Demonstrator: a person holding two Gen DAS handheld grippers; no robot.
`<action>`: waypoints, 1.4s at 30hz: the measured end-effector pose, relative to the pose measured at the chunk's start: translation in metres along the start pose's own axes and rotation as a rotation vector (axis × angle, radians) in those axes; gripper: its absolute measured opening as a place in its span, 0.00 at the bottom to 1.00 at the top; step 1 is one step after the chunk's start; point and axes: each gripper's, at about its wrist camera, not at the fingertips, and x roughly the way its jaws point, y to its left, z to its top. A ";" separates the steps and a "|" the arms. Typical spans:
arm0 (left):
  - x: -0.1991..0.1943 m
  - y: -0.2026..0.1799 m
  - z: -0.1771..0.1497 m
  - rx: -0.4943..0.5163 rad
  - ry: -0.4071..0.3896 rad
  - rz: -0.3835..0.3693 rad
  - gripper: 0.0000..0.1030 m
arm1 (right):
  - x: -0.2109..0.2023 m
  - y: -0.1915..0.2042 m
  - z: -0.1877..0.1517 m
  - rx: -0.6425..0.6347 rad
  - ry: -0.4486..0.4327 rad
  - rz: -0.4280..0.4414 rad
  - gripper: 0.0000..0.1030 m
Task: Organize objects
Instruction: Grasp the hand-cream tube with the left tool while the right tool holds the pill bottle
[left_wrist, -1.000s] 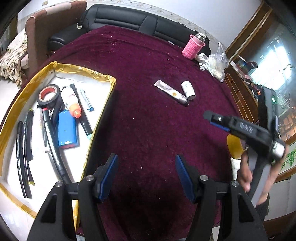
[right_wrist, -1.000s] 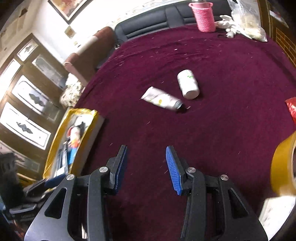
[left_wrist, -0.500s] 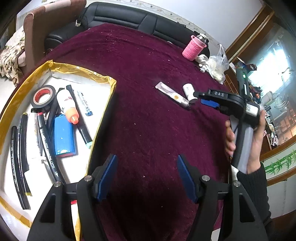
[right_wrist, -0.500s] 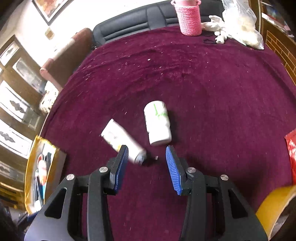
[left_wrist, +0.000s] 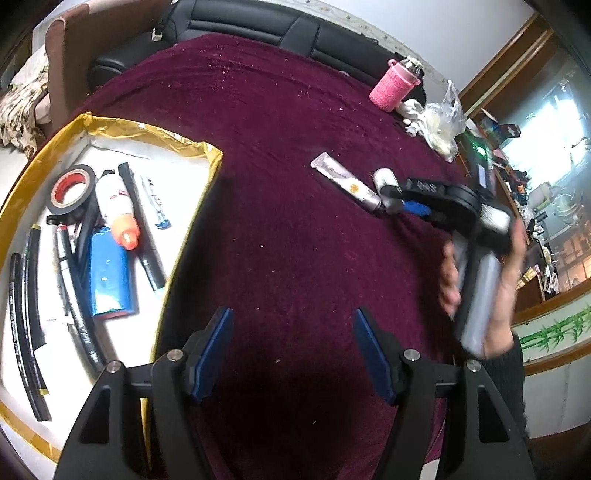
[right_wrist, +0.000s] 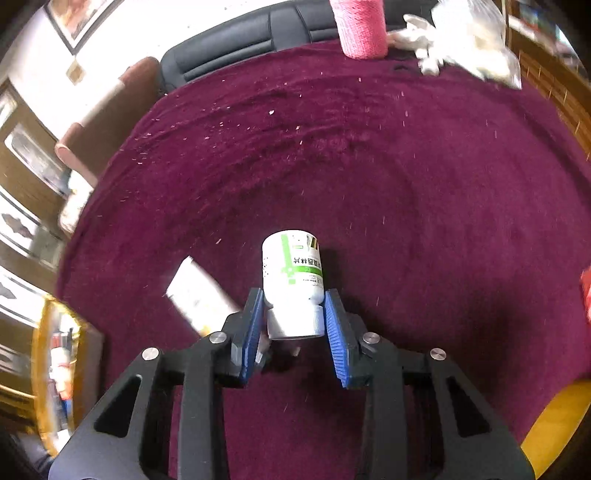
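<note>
A white pill bottle with a green label lies on the maroon cloth, its cap end between the blue pads of my right gripper. The jaws stand open around it, close to its sides. A squeeze tube lies just left of it. In the left wrist view the bottle and tube lie mid-table with the right gripper over them. My left gripper is open and empty above the cloth, beside a gold-edged box with tape, bottle, blue pack and black strips.
A pink knitted cup and a plastic bag stand at the table's far right. A yellow tape roll lies near the right gripper's lower right. A black sofa runs behind the table.
My right gripper has moved forward onto the pill bottle, whose cap end now sits between its pads. The left gripper has barely moved.
</note>
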 end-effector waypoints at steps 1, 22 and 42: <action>0.003 -0.003 0.003 0.000 0.008 0.003 0.65 | -0.003 -0.002 -0.005 0.017 0.012 -0.001 0.32; 0.155 -0.077 0.129 -0.227 0.177 0.065 0.65 | -0.022 -0.050 -0.042 0.174 -0.051 0.123 0.32; 0.135 -0.073 0.102 -0.040 0.198 0.305 0.22 | -0.023 -0.056 -0.043 0.208 -0.032 0.146 0.32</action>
